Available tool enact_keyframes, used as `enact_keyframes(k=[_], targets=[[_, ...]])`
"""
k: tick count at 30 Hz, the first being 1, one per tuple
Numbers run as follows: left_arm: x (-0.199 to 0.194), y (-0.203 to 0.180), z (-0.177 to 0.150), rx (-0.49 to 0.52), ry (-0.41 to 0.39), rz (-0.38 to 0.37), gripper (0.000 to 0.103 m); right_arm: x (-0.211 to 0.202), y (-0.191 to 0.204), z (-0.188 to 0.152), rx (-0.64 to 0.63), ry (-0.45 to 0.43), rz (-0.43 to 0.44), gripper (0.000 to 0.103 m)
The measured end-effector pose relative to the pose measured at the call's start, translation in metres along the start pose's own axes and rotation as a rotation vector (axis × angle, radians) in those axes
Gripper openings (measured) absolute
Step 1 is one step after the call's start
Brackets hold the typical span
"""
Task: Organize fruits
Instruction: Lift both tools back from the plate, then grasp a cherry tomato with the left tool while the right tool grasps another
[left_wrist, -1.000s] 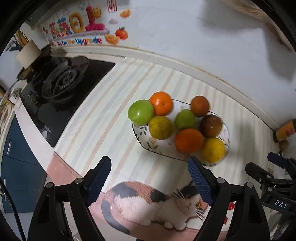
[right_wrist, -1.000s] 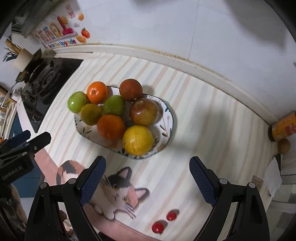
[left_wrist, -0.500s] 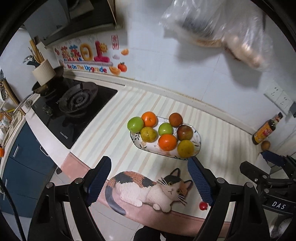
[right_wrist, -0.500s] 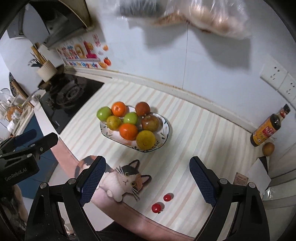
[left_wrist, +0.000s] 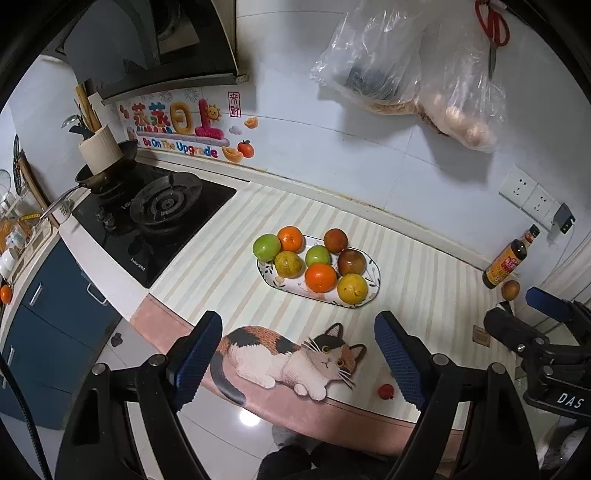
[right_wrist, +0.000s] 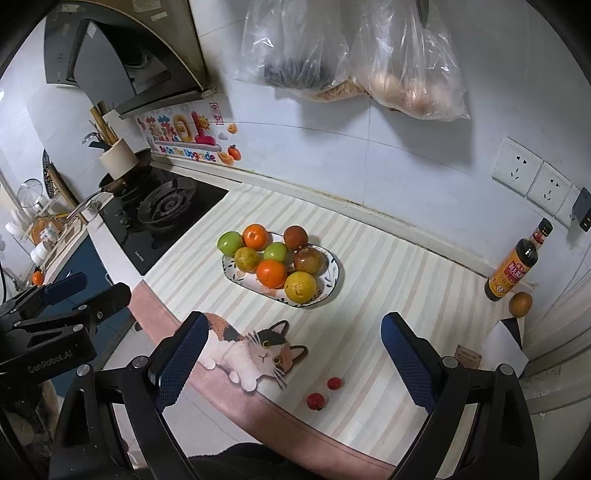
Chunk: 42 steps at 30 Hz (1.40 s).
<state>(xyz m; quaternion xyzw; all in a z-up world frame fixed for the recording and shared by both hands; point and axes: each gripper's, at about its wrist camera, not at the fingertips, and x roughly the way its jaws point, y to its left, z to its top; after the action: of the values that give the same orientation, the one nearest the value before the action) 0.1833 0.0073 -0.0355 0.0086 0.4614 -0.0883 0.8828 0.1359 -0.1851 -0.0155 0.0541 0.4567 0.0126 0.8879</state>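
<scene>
A patterned oval plate (left_wrist: 266, 275) (right_wrist: 332, 281) on the striped counter holds several fruits: a green apple (left_wrist: 266, 246), oranges (left_wrist: 320, 277), a yellow citrus (left_wrist: 352, 288) and a dark red apple (left_wrist: 351, 261). Two small red tomatoes (right_wrist: 316, 401) lie loose near the counter's front edge. One brown fruit (right_wrist: 520, 304) sits beside the bottle. My left gripper (left_wrist: 298, 319) hangs open and high above the cat mat, well short of the plate. My right gripper (right_wrist: 295, 319) is open too, with nothing between its fingers.
A cat-print mat (left_wrist: 288, 354) lies at the counter's front. A black gas stove (left_wrist: 162, 210) with a pan stands to the left, and a sauce bottle (right_wrist: 517, 266) to the right. Plastic bags (right_wrist: 369, 62) hang on the tiled wall. White paper (right_wrist: 504, 347) lies at the right edge.
Both grippers have risen and drawn back from the plate, so it looks smaller and farther off. The wall, the bags and the stove have come into view. Jaws stay as wide.
</scene>
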Motion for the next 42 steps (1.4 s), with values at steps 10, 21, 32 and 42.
enact_keyframes(k=[10, 21, 32, 42], targets=[[-0.019, -0.004, -0.003, 0.004, -0.039, 0.015, 0.084, -0.009, 0.004, -0.005, -0.002, -0.011, 0.028, 0.097], [0.029, -0.009, -0.004, 0.027, 0.033, 0.039, 0.103, 0.075, -0.055, -0.029, 0.186, 0.177, 0.097, 0.097], [0.188, -0.031, -0.060, 0.128, 0.374, 0.148, 0.103, 0.254, -0.113, -0.117, 0.372, 0.507, 0.092, 0.066], [0.242, -0.060, -0.091, 0.174, 0.513, 0.118, 0.103, 0.296, -0.107, -0.141, 0.345, 0.568, 0.091, 0.028]])
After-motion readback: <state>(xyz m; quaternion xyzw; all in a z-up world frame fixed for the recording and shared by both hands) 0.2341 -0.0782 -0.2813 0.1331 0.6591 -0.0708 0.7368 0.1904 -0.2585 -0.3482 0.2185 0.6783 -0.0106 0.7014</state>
